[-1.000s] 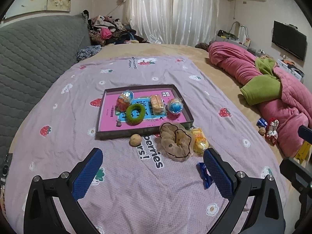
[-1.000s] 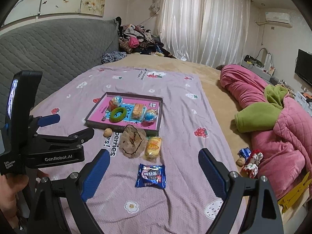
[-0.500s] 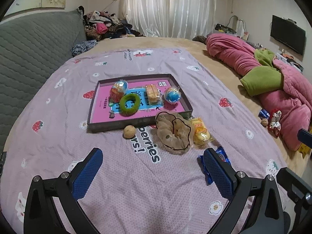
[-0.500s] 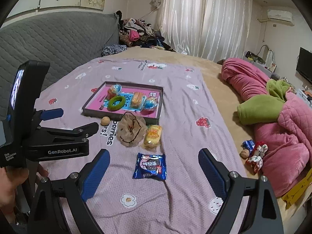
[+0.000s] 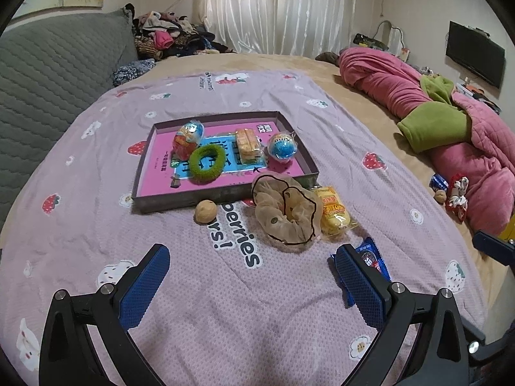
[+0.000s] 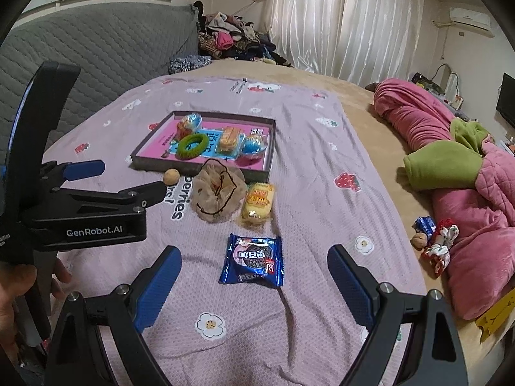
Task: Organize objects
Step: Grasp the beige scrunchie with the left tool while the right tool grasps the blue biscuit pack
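Observation:
A shallow box tray with a pink floor lies on the lilac blanket. It holds a green hair ring, a wrapped cake and two round wrapped snacks. In front of it lie a walnut, a beige scrunchie, a yellow snack pack and a blue cookie pack. My left gripper is open and empty, low over the blanket before the scrunchie. My right gripper is open and empty, just behind the cookie pack.
A pink and green quilt is heaped along the right side of the bed, with a small blue pack, a walnut and a red-white scrunchie beside it. A grey headboard stands at the left. Clothes are piled at the back.
Both grippers have moved forward and lower toward the objects. The cookie pack now sits closer between the right fingers. Both stay open and nothing was picked up.

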{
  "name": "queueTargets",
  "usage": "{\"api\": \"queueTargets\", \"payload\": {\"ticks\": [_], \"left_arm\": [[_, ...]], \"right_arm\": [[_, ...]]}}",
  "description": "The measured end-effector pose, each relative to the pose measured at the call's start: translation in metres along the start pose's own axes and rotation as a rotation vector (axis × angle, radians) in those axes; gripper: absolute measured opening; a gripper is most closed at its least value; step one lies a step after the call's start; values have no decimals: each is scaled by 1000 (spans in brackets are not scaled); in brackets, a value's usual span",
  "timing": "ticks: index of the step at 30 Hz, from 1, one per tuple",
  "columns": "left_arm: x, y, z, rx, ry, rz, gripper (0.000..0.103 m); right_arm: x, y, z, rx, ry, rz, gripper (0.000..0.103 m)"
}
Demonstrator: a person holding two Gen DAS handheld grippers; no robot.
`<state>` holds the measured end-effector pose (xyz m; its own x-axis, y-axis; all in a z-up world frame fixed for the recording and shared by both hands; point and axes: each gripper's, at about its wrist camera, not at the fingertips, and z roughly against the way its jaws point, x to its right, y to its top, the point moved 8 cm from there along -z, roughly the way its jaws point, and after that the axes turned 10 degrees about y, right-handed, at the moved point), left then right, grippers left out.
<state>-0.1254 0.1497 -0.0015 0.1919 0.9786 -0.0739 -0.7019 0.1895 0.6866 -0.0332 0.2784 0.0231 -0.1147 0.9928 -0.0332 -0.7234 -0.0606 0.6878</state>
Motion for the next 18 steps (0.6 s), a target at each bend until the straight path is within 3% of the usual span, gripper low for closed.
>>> {"api": "queueTargets", "payload": {"ticks": [18], "left_arm": [[23,2,-55,-33,-23,-18,103]], "right_arm": [[15,-15,-44,-44,8,-22,92]]}}
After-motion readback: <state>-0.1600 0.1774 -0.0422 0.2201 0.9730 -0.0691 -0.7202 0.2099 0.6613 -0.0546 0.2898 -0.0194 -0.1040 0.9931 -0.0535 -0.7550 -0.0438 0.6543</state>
